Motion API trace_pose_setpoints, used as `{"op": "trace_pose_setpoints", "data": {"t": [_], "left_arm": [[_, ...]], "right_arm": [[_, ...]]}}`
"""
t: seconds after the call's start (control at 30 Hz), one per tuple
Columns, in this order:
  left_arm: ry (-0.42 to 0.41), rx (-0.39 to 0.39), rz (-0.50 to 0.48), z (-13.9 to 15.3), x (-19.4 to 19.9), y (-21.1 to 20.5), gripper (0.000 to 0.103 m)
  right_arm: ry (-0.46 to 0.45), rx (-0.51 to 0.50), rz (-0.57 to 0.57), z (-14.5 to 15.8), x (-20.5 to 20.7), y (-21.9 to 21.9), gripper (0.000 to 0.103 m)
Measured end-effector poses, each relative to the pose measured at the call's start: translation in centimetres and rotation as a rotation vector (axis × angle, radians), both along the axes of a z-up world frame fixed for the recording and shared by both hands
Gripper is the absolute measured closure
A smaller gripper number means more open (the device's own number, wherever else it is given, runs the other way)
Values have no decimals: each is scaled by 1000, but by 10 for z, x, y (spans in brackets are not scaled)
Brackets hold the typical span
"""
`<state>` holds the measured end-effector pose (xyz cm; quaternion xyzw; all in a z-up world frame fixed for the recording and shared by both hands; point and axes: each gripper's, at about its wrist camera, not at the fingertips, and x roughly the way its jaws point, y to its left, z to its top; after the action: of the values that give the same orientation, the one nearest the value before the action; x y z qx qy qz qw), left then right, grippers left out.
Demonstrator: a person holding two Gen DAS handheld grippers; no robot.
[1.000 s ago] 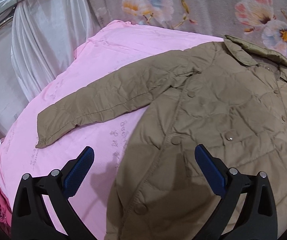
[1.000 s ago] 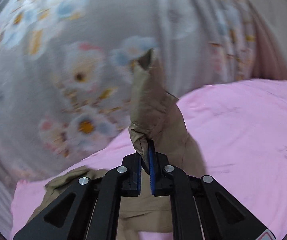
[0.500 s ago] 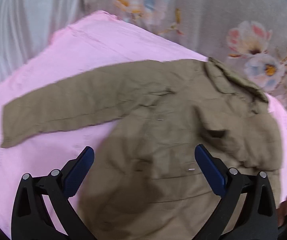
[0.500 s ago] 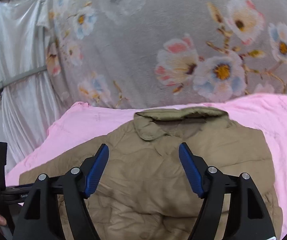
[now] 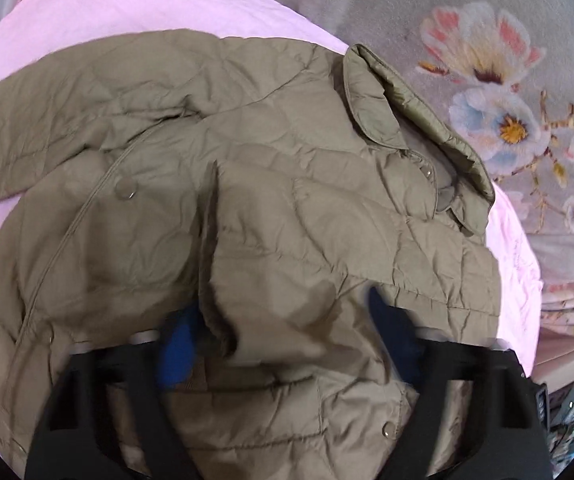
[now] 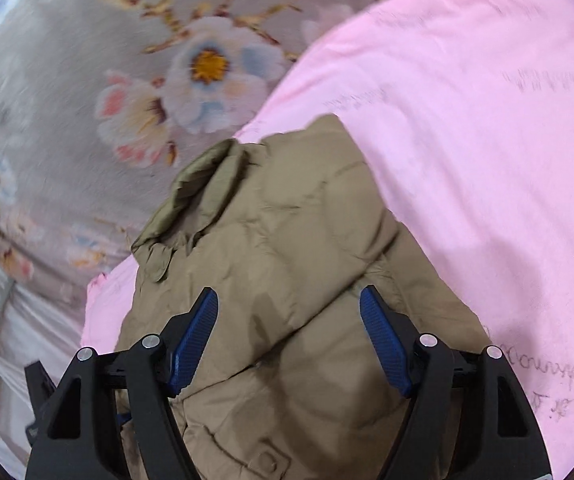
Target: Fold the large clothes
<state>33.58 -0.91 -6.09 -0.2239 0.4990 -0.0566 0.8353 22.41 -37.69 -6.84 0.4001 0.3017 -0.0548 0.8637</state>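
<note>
The jacket [image 5: 279,216] is lying on the pink sheet [image 5: 127,4], one sleeve folded across its front, the other stretching out flat, collar [image 5: 387,100] toward the floral blanket [image 5: 487,60]. The left claw [image 5: 287,344] is closing, a ridge of the folded sleeve between its jaws, not yet pinched. The right claw [image 6: 287,336] is hovering half-wide over the jacket's shoulder, narrowing slightly, holding nothing. Step in hand: sleeve folding. The next move probably calls for bringing the outstretched sleeve inward. No containers are showing.

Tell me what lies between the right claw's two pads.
In the right wrist view, the closing right claw has the khaki jacket's folded-over sleeve lying between its pads, neither visibly pressing it.
</note>
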Motion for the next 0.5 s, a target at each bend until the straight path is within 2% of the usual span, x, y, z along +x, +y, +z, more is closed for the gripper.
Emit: {"op": "trace_pose_setpoints", "data": {"t": [0.03,0.07,0.1,0.17,0.23,0.3,0.33,0.4,0.43,0.5], "left_arm": [[-5,28,0,1,3,-1,60],[-15,50,-4,4,5,-1,80],[-29,62,-8,7,7,0,91],[-60,66,-11,15,10,6,95],[-102,91,-6,28,13,12,96],[-143,103,-20,42,15,14,97],[-168,124,-26,49,15,15,97],[-213,183,-33,54,12,14,97],[-225,231,-36,50,11,11,97],[-203,309,-44,29,12,6,97]], "right_arm": [[9,17,-7,-3,3,-4,39],[12,27,-13,-6,6,-7,40],[15,42,-21,-7,9,-10,44],[22,85,-33,-10,19,-17,60],[26,112,-39,-12,28,-23,96],[-5,87,-37,-3,32,-23,98],[-39,43,-42,7,28,-19,99],[-120,-116,-42,35,17,-1,99],[-138,-187,-39,43,13,9,99],[-93,-282,-28,43,16,21,99]]}}
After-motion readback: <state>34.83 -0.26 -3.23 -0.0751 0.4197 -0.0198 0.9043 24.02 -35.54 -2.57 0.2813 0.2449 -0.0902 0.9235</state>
